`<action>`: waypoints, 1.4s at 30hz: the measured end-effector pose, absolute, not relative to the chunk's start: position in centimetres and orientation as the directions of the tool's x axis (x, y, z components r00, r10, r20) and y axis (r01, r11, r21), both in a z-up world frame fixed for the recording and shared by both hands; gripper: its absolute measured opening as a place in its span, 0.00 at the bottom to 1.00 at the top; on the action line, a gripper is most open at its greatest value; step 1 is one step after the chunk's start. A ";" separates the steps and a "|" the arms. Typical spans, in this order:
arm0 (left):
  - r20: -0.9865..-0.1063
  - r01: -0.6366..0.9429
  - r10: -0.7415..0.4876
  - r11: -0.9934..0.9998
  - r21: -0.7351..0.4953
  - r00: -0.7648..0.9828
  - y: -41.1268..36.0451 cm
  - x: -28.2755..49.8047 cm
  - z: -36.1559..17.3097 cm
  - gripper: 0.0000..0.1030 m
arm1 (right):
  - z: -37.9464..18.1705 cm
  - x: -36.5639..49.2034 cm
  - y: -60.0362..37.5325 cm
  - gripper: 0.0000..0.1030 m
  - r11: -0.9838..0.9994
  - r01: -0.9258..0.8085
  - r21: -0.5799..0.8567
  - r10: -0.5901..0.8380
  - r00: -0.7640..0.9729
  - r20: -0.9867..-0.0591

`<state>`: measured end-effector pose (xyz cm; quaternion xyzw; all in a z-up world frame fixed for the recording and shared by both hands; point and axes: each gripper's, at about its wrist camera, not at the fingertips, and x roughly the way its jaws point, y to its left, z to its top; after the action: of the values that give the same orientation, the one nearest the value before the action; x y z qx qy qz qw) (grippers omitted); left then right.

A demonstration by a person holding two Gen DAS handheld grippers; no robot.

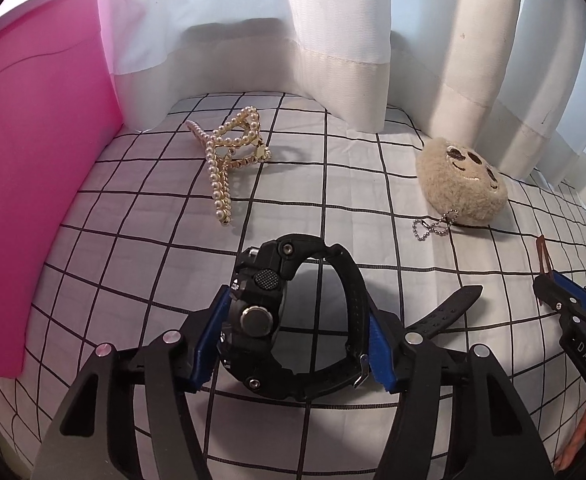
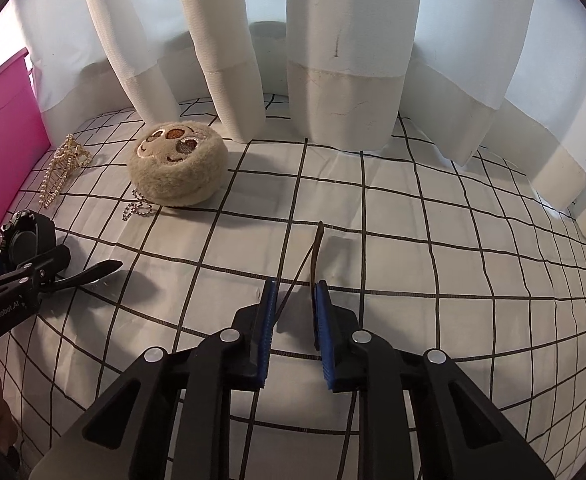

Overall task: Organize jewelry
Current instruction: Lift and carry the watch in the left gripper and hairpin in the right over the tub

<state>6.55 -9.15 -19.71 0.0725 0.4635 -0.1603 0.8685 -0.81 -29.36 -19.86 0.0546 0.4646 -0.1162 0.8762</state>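
Observation:
My left gripper is shut on a black wristwatch, its blue pads against the case and the strap; the watch sits low over the checked cloth. The watch also shows in the right wrist view. A pearl hair claw lies ahead of it, near the pink box. My right gripper is partly open around a thin brown hair clip that lies on the cloth between the pads; whether the pads touch it is unclear. The right gripper shows at the right edge of the left wrist view.
A beige plush smiley keychain with a ball chain lies at the right back, also in the right wrist view. White curtains hang along the back edge. The pink box stands at the left.

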 end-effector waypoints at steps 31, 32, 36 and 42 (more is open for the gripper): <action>-0.720 0.405 -0.312 0.913 -0.047 0.619 -4.6 1.8 -8.1 0.56 | -7.4 -4.9 -24.4 0.16 0.982 0.186 0.018 -0.118 0.690 -0.715; -0.711 0.408 -0.318 0.912 -0.048 0.627 -4.4 1.8 -7.4 0.56 | -6.7 -4.9 -24.1 0.16 0.983 0.183 0.020 -0.117 0.700 -0.705; -0.668 0.416 -0.342 0.908 -0.053 0.661 -3.3 1.8 -4.8 0.56 | -3.9 -4.7 -22.7 0.16 0.986 0.164 0.016 -0.112 0.739 -0.664; -0.600 0.407 -0.360 0.911 -0.062 0.714 -0.7 2.1 -0.8 0.56 | -0.2 -3.4 -19.7 0.16 0.994 0.109 0.003 -0.085 0.795 -0.601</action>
<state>2.06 -0.74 -0.75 0.0376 0.3158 -0.2074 0.9251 -3.35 -19.70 -0.23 0.0187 0.3160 -0.0511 0.9472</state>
